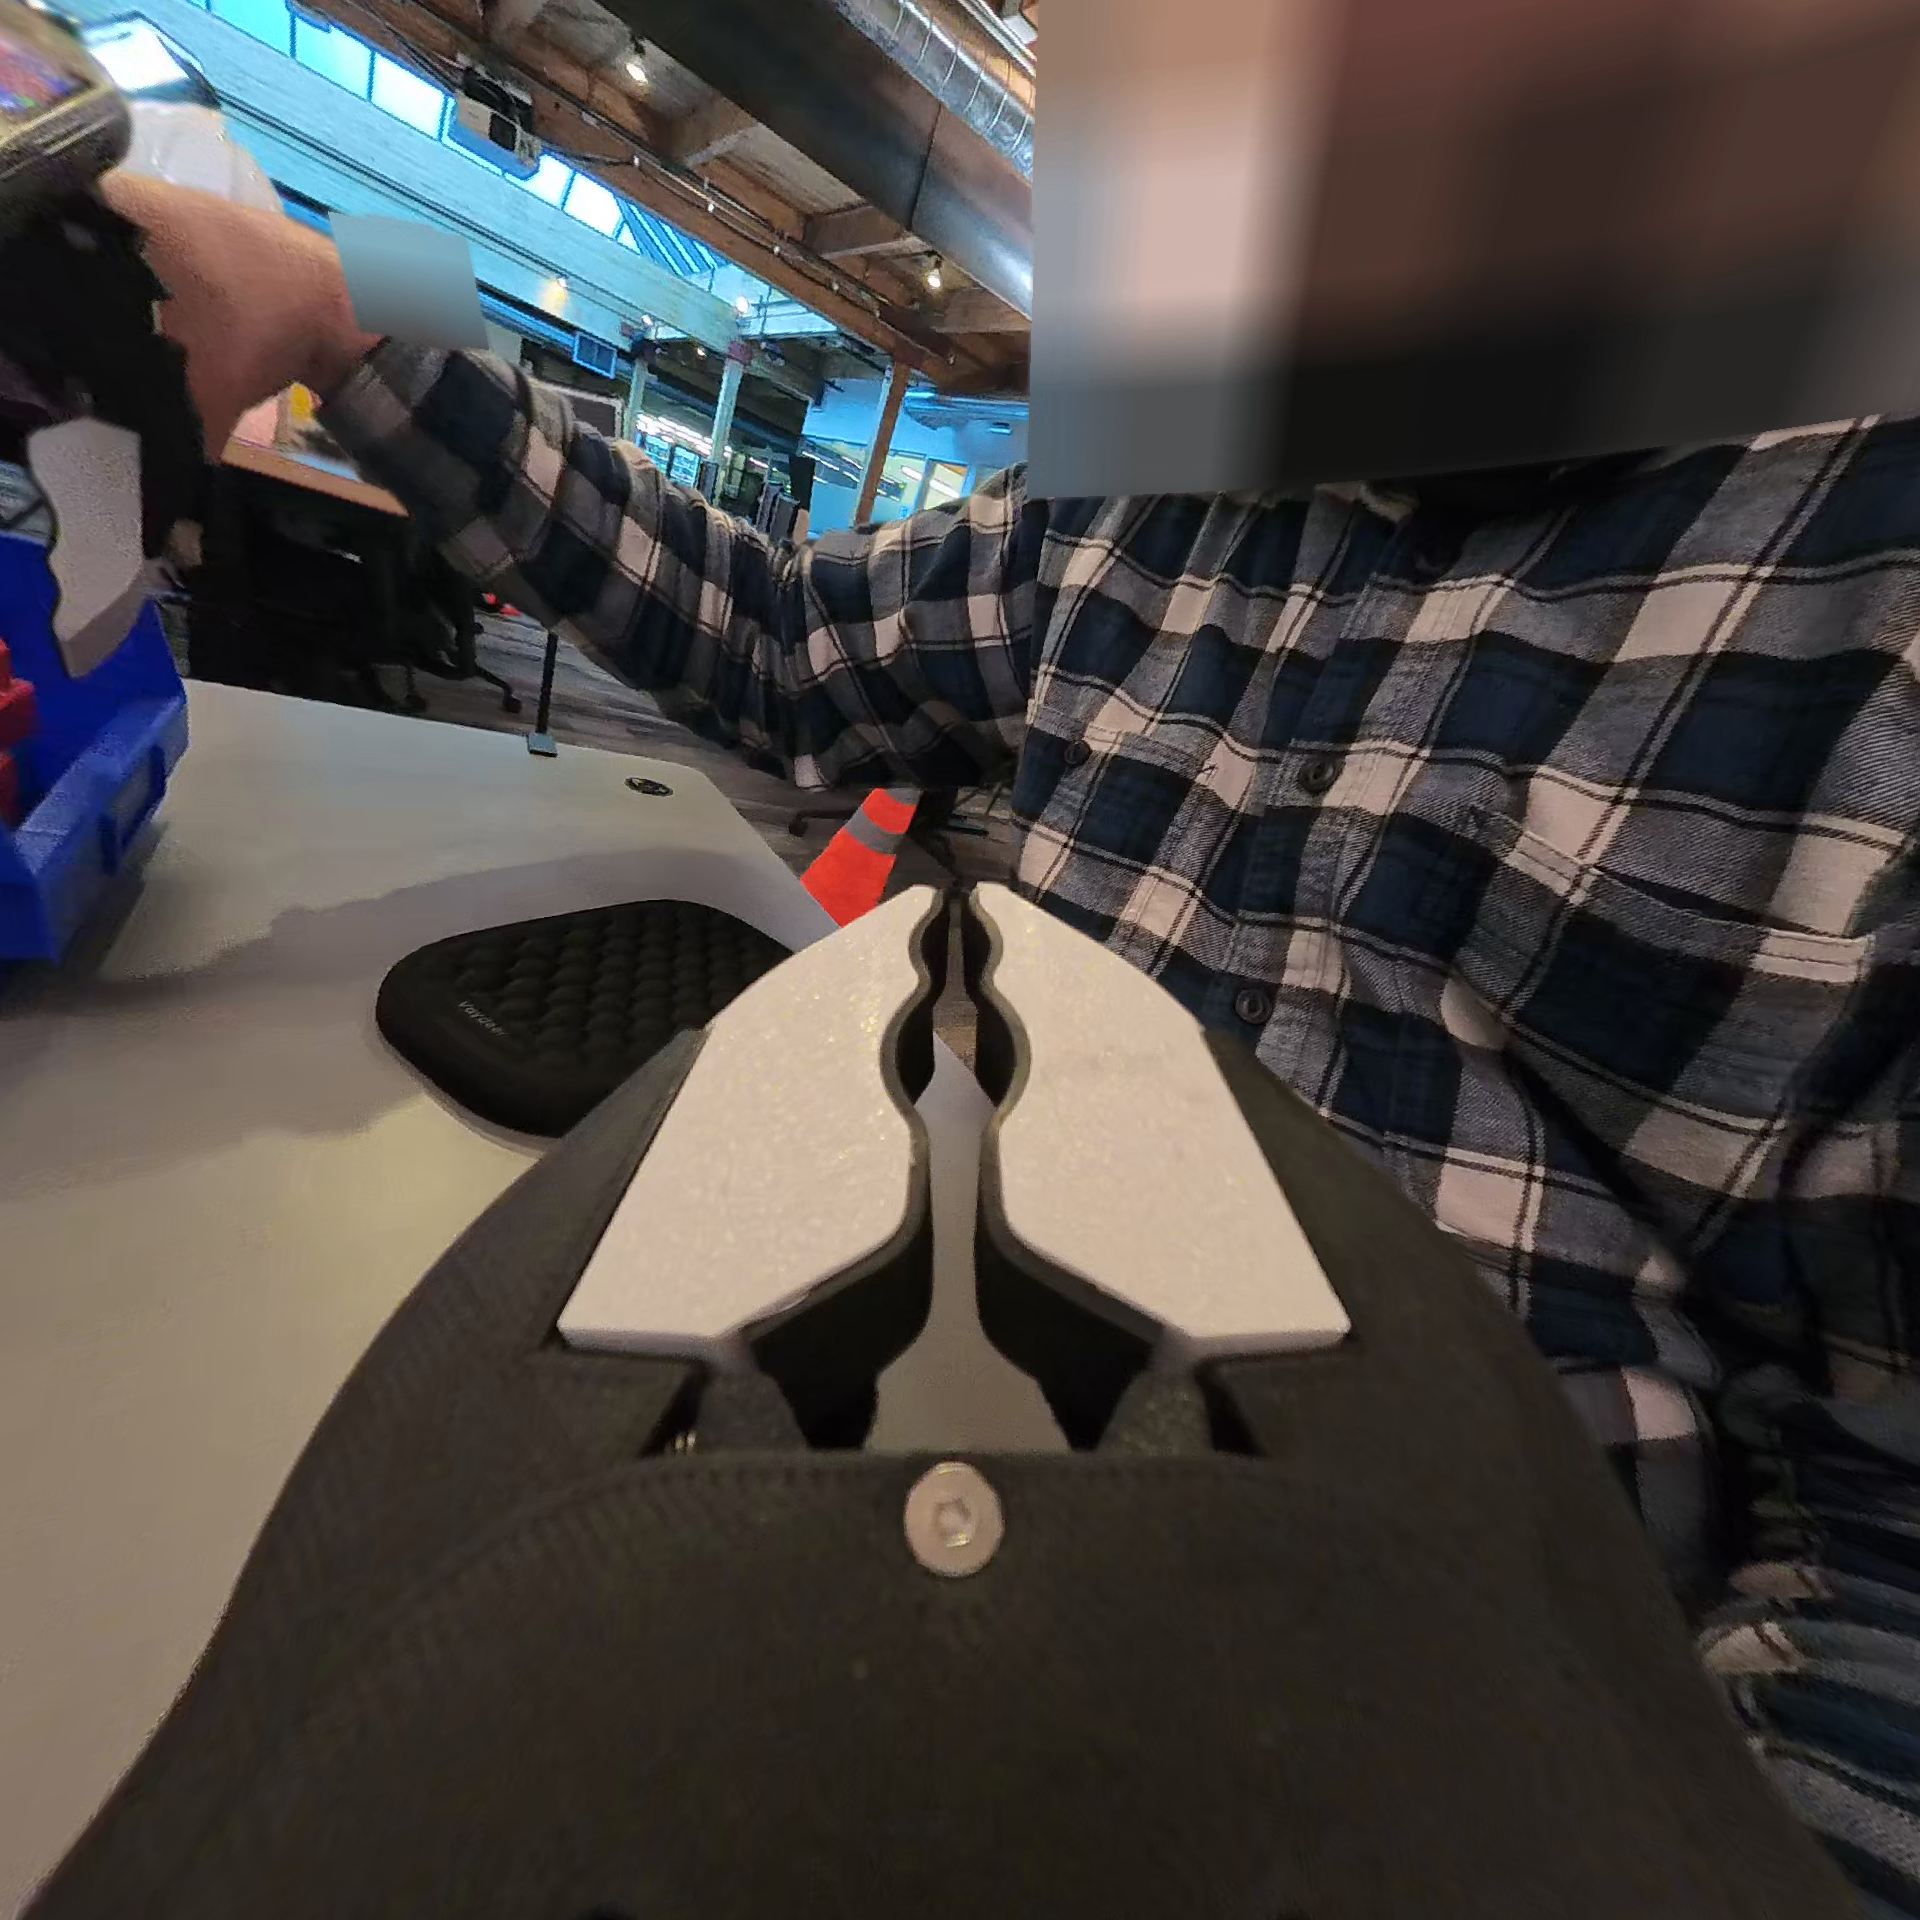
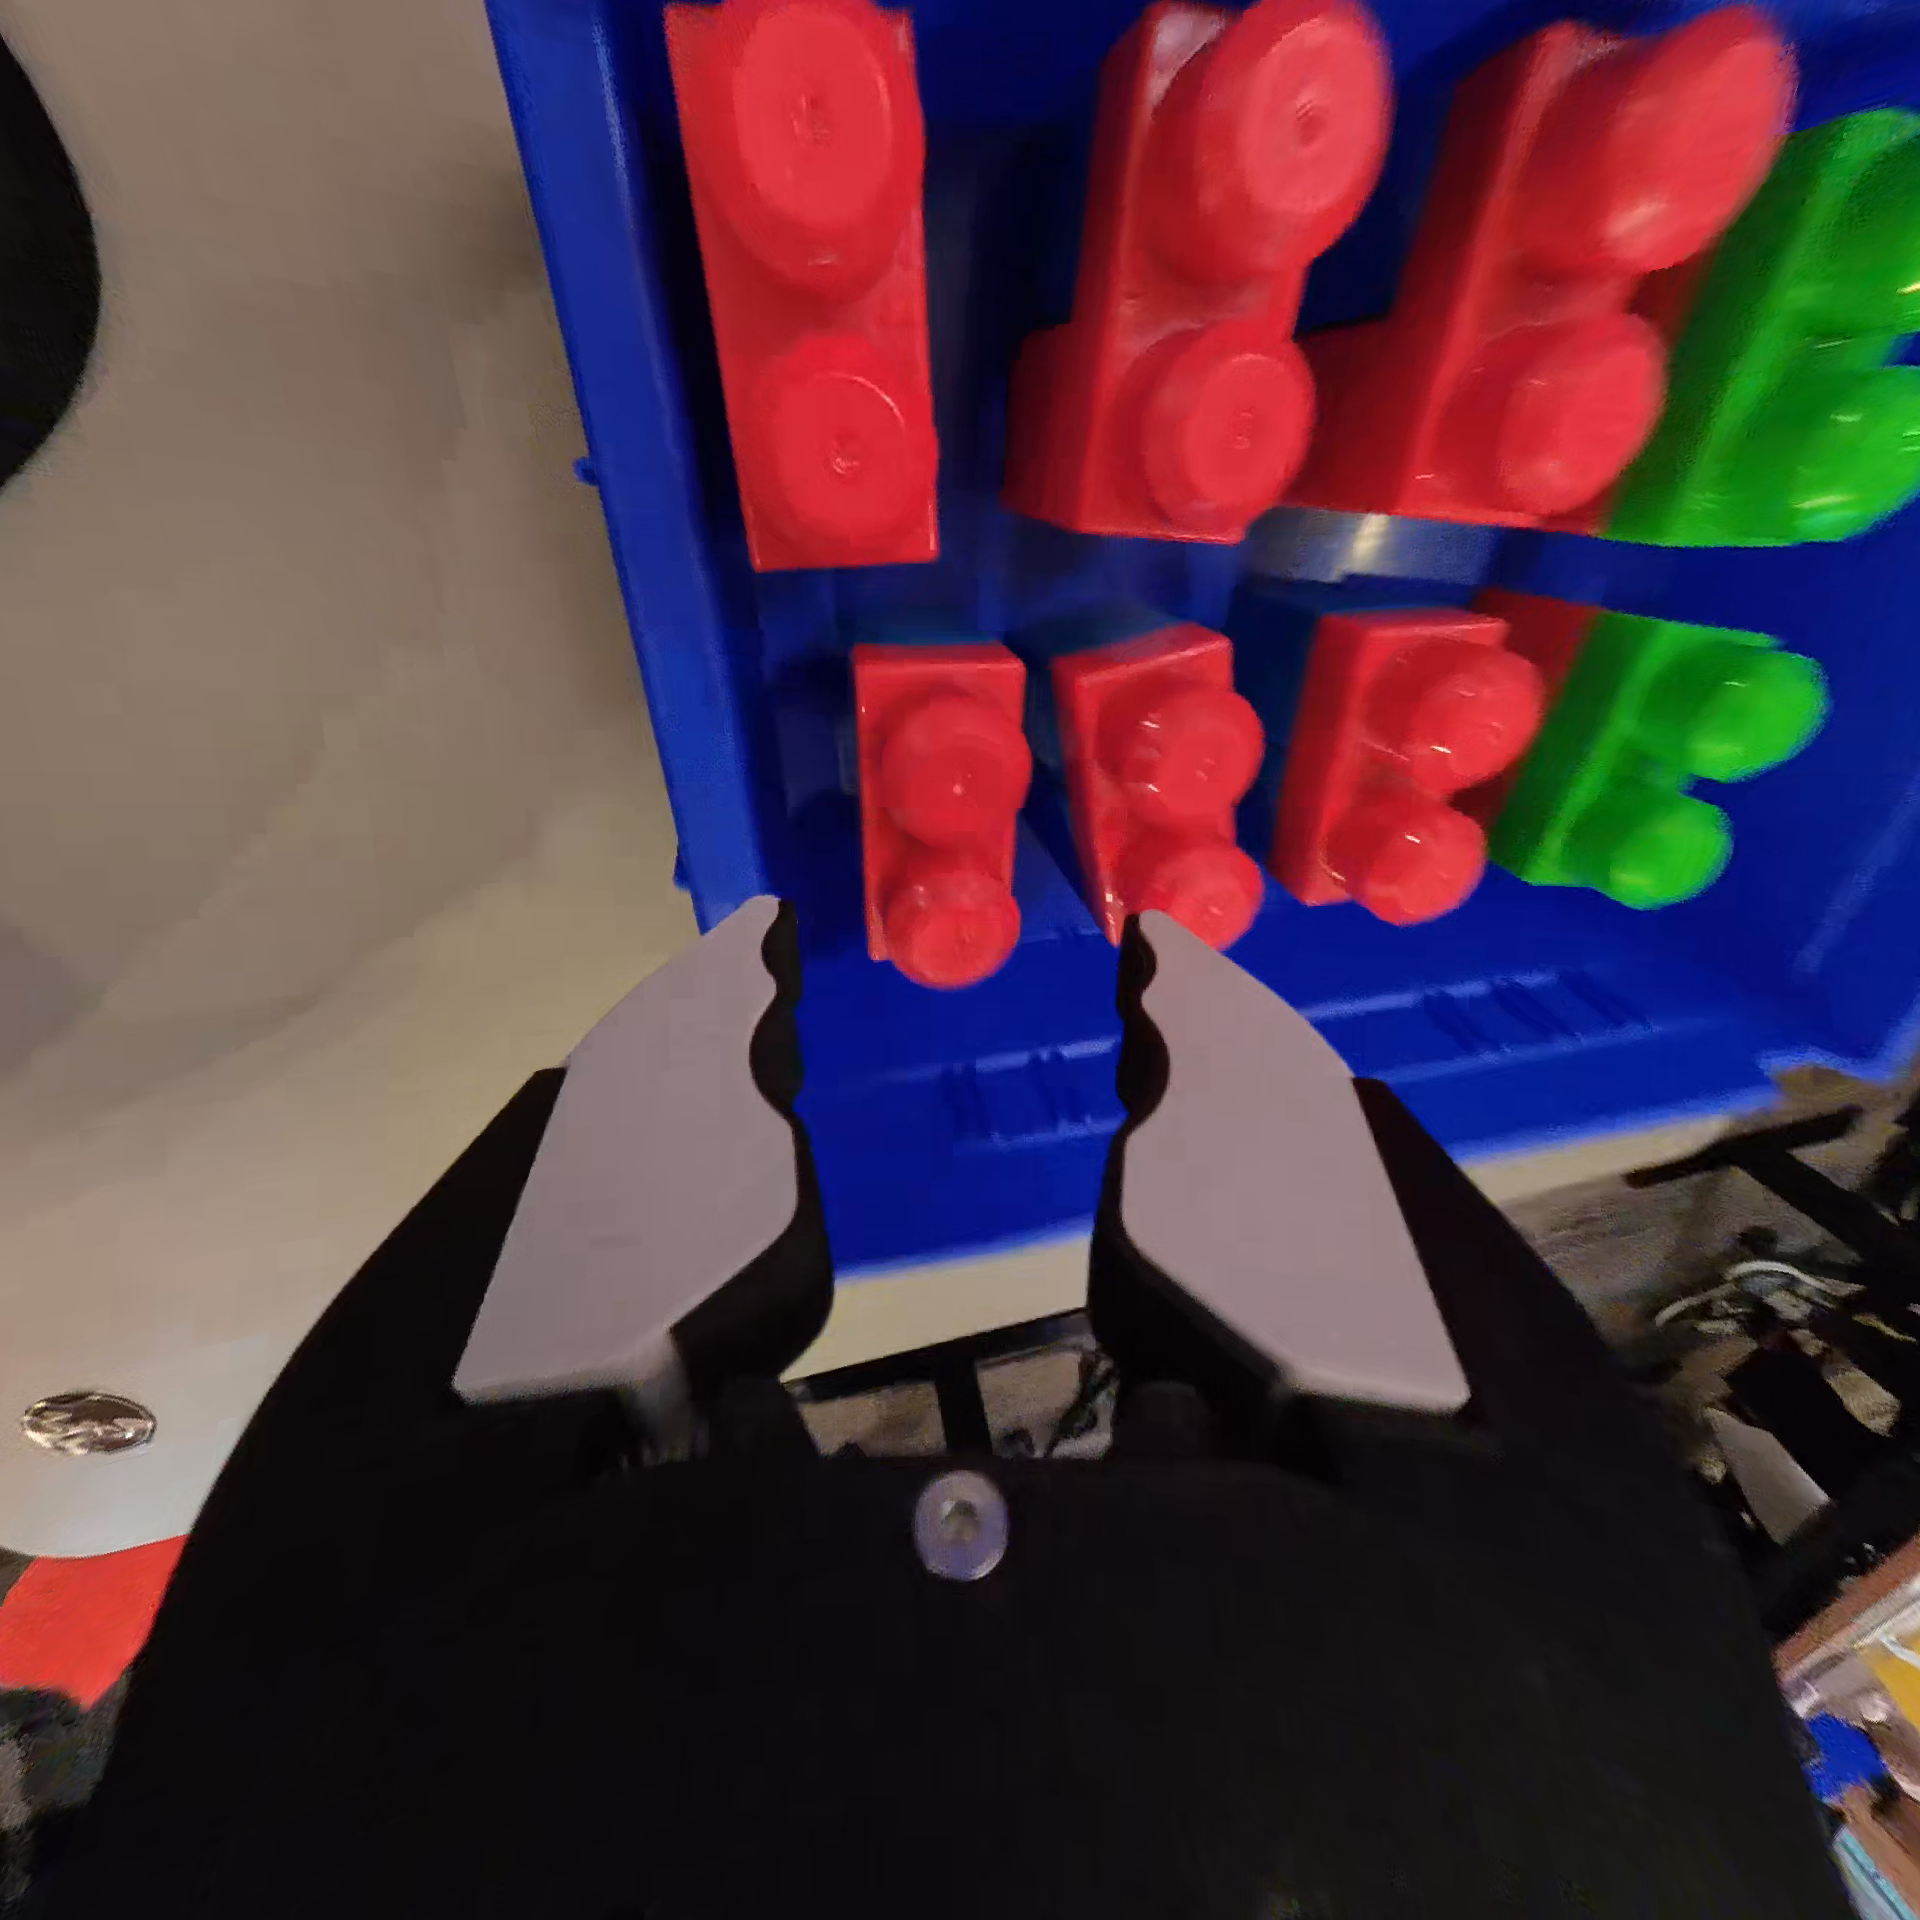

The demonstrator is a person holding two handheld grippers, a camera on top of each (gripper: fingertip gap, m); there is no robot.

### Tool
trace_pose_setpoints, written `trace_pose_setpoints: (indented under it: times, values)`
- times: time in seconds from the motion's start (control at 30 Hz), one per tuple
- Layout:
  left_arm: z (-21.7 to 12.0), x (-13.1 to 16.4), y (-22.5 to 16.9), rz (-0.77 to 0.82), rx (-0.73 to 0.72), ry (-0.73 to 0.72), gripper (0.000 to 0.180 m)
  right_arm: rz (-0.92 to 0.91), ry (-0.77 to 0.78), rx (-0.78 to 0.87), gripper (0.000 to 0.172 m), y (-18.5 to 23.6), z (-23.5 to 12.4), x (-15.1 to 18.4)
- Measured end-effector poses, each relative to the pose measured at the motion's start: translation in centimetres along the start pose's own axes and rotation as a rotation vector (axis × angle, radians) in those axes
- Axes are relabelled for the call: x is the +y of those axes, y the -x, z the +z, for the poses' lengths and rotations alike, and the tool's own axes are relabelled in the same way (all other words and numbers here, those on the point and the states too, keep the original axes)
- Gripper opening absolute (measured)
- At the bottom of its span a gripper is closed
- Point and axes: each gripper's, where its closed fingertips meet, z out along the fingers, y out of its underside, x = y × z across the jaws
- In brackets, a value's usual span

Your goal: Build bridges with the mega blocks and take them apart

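Note:
In the right wrist view a blue bin [image 2: 1351, 1039] holds several red mega blocks and two green ones [image 2: 1683, 769]. My right gripper [image 2: 956, 935] is open and empty above the bin's near edge. A small red two-stud block [image 2: 940, 800] stands just beyond the open fingertips, with pads apart from it. Larger red blocks [image 2: 821, 281] sit farther back. My left gripper [image 1: 958, 896] is shut with nothing between its fingers, raised over the white table's [image 1: 260, 1195] edge and pointing at the person's plaid shirt [image 1: 1455, 831]. The bin [image 1: 83, 790] and the right gripper show at the far left of the left wrist view.
A black textured pad [image 1: 582, 997] lies on the table near the left gripper. An orange traffic cone [image 1: 862, 852] stands on the floor beyond the table edge. The person's sleeve [image 1: 675, 561] stretches across to the bin. Cables and clutter [image 2: 1714, 1299] lie off the table on the right. Left tips to right tips: about 40 cm.

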Motion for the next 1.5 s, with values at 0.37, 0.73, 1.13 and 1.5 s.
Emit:
trace_pose_setpoints:
  times: [0.37, 0.73, 1.13, 1.5]
  values:
    - [-6.6, -1.4, -1.6, 0.132, -0.583, 0.111, 0.0, -0.068, -0.449, 0.266, 0.001, 9.1, -12.1, -11.0]
    - [-27.0, -4.1, -8.9, 0.254, -1.521, 0.27, 0.049, 0.348, -0.553, 0.557, 0.046, 7.7, -11.2, -11.6]
    - [-43.2, 0.8, -3.7, -0.089, -1.912, 0.153, 0.098, 1.145, -0.505, 0.626, 0.069, 1.3, -4.6, 5.6]
    - [-45.8, 3.9, -0.5, -0.299, -1.839, 0.111, 0.021, 1.211, -0.468, 0.593, 0.015, -2.2, 0.7, 6.8]
